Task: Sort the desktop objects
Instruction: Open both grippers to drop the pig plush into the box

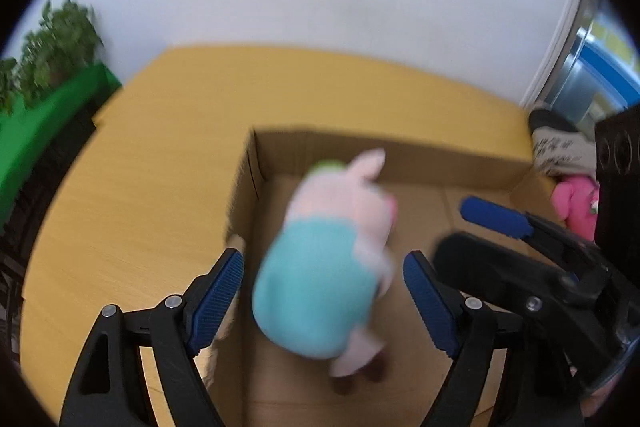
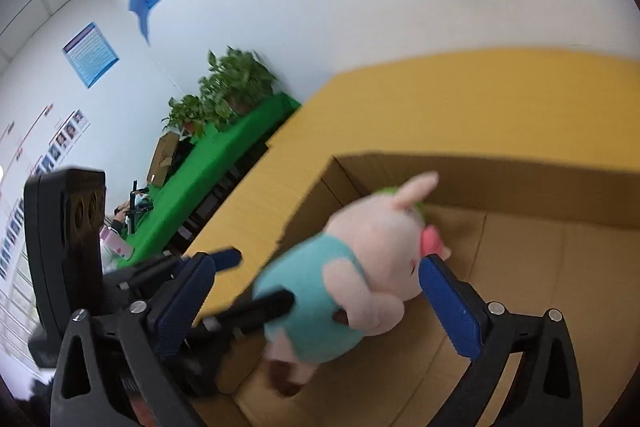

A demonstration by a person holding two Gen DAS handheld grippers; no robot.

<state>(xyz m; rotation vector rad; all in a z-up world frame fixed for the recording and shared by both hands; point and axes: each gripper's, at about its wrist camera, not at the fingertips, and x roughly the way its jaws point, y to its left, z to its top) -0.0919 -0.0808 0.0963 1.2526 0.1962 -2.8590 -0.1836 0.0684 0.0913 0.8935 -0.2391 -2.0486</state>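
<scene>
Looking along the left gripper (image 1: 323, 303), the left wrist view shows its jaws spread wide, the blue pads standing clear on either side of a plush pig (image 1: 332, 259) in a teal shirt. The toy is blurred and sits over the open cardboard box (image 1: 256, 163), above the box floor; whether it rests on that floor cannot be told. The right gripper (image 1: 476, 227) reaches in from the right edge over the same box, its blue-padded finger near the toy but apart from it. A pink soft toy (image 1: 574, 205) lies beyond the box's right wall. The box stands on a yellow surface (image 1: 140, 187).

In the right wrist view, the right gripper (image 2: 316, 303) also has its jaws released, with the plush pig (image 2: 352, 279) between the pads, none of them pressing on it. The left gripper (image 2: 256, 283) comes in from the left, one dark finger close against the toy's teal back. The cardboard box (image 2: 520, 175) lies open beneath, on the yellow surface (image 2: 480, 99).
</scene>
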